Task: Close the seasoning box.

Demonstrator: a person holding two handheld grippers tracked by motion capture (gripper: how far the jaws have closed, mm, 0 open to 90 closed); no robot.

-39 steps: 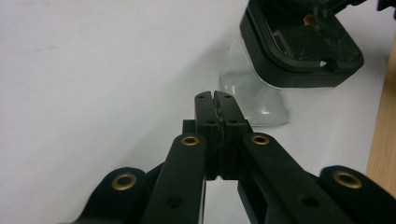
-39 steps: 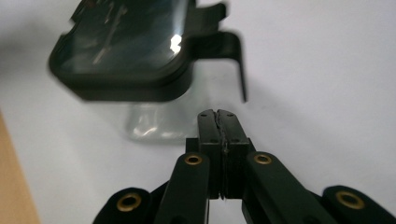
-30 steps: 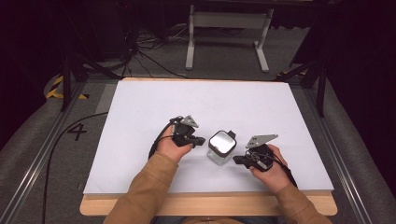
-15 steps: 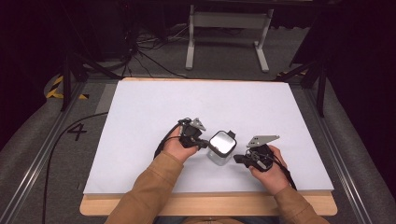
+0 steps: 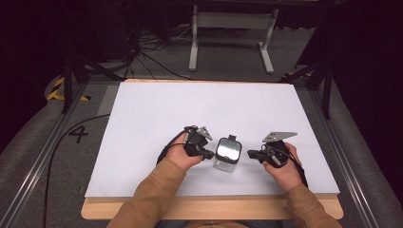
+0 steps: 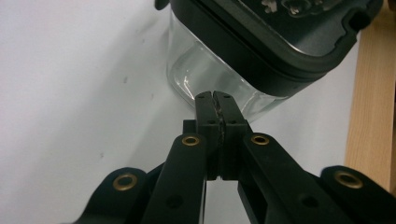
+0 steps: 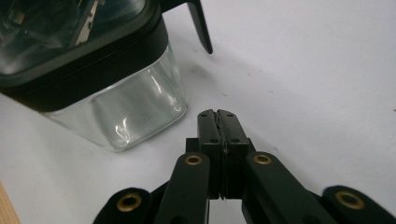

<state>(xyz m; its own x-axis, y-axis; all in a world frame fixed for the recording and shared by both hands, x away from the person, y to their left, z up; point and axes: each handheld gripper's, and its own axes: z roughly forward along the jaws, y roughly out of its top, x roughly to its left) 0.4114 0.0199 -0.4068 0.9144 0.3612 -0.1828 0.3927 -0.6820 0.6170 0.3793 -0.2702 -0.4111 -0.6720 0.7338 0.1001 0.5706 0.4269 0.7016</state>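
A clear glass container (image 5: 227,156) with a black lid sits near the desk's (image 5: 142,118) front edge, flanked by the left gripper (image 5: 207,154) and right gripper (image 5: 251,154), both pinched closed and empty, seemingly poised to steady it.

Bright, even overhead light whitens the white rectangular tabletop sheet (image 5: 199,114), while the surrounding floor sinks into darkness. The clear square glass container with a black lid (image 5: 227,153) glares on top. In both gripper views, the nearest parts blur softly, and shadows stay faint.

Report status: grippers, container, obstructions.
Left gripper shut, tip at the glass container. Right gripper shut, just short of it. Lid on. Nothing between.
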